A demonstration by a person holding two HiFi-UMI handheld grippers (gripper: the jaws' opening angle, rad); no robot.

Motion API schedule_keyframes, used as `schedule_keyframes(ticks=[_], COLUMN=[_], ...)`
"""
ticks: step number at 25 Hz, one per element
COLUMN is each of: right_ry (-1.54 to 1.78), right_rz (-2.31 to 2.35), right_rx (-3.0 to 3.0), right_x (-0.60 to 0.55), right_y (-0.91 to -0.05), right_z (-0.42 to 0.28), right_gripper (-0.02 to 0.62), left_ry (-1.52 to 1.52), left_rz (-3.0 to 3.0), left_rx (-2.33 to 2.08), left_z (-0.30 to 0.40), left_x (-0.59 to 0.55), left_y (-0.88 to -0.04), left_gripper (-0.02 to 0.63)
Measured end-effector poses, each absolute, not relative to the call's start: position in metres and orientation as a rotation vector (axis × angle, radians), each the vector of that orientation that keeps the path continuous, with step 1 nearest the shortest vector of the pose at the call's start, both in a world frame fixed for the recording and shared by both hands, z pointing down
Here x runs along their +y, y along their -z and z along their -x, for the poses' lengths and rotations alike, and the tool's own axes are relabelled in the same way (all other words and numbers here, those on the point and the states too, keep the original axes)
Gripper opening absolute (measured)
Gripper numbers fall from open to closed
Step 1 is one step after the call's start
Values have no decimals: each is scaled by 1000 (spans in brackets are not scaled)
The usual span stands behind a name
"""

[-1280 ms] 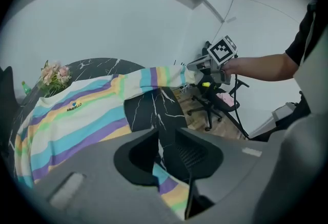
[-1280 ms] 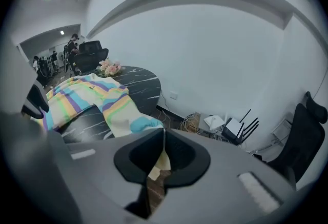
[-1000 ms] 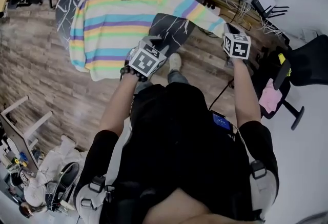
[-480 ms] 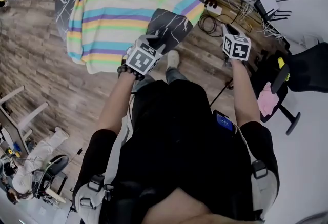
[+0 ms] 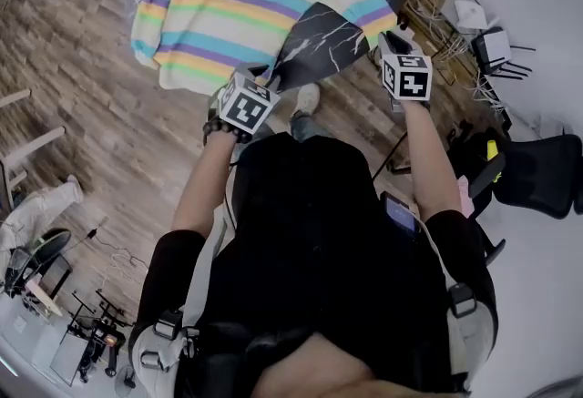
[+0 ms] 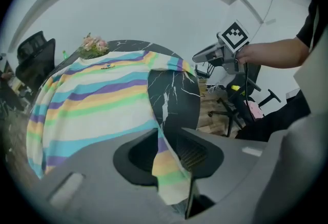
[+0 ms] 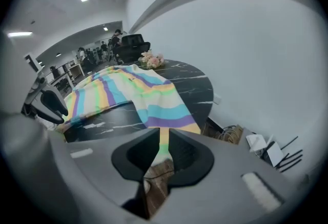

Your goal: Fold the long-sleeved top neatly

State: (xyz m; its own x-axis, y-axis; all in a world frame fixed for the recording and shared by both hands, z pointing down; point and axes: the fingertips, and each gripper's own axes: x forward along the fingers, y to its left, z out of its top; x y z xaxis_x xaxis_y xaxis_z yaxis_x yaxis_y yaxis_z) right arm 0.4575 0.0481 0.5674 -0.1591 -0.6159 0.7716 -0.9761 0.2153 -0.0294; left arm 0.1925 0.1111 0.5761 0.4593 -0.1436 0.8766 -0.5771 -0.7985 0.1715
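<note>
**Desk:** What does your left gripper have?

**Me:** My left gripper is pinching a lower corner of the long-sleeved top. The striped cloth fills the gap between the jaws and runs up and away from them onto the tabletop.

**Desk:** And the other one?

**Me:** My right gripper is clamped on the end of one sleeve. Its jaws have just been opening slightly, but the gap is narrow and the sleeve sits in it. The sleeve stretches from there, ahead and a little to the left, back to the body of the top.

**Desk:** Where is the rest of the garment?

**Me:** It lies beyond both grippers, spread flat on the dark marbled tabletop with the front up. The far side hangs over the edge. A bare wedge of tabletop shows between the held hem and the held sleeve.

**Desk:** Anything past that?

**Me:** There are flowers at the far rim, beyond the collar. Below the grippers is wooden floor. To the right of my right gripper are tangled cables, and farther right an office chair.
</note>
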Motion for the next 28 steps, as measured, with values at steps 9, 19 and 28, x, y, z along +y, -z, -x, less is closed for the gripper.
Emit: schedule_keyframes(ticks=[9,19,28], right_ry=[-614,-556,-543], right_rz=[-1149,-882,-861], right_rx=[-2065,-2193,-2080], right_x=[15,6,29], right_y=[-574,-590,-618], right_z=[-346,-220,-216], right_gripper=[61,134,110], left_ry=[-1248,-1178,-1143], left_rz=[-2106,-2076,-2109], left_rx=[-759,-771,-681], left_z=[-152,-150,-159], left_x=[152,181,189], left_y=[-605,-626,-632], left_gripper=[132,48,18])
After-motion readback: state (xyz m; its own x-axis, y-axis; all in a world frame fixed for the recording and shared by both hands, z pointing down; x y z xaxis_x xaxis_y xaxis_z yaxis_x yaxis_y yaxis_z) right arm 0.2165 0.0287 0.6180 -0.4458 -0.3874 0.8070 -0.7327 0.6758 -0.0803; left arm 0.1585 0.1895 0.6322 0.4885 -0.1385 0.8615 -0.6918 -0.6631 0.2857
